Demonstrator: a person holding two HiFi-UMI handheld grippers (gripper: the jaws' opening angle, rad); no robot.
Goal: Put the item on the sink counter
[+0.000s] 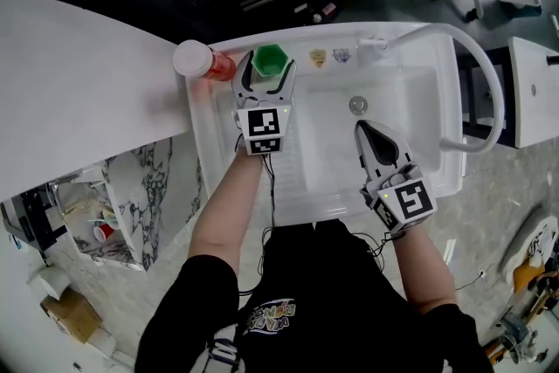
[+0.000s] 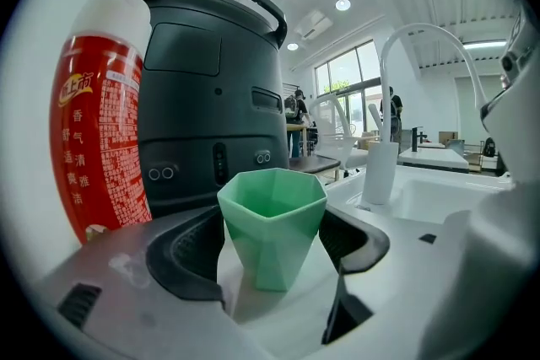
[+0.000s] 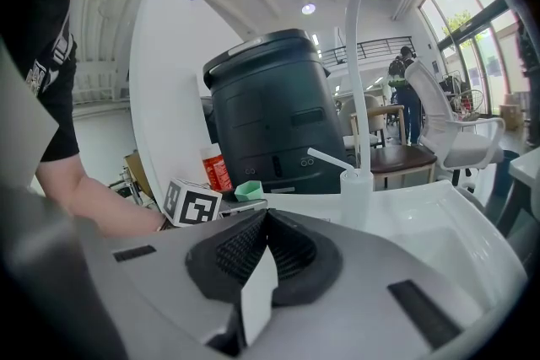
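A faceted green cup (image 1: 270,58) (image 2: 272,223) stands upright on the white sink counter (image 1: 402,34), at its back left. My left gripper (image 1: 266,68) (image 2: 274,261) is open, with one jaw on either side of the cup and a gap showing on both sides. My right gripper (image 1: 367,129) (image 3: 260,253) is shut with nothing in it and hangs over the sink basin (image 1: 323,157). From the right gripper view the cup (image 3: 251,190) shows small, beside the left gripper's marker cube (image 3: 192,202).
A red spray can (image 1: 205,62) (image 2: 97,122) stands just left of the cup. A black bin (image 2: 211,97) (image 3: 261,114) rises behind the counter. The white curved faucet (image 1: 479,79) (image 3: 363,38) and a white pump bottle (image 3: 355,185) stand at the right.
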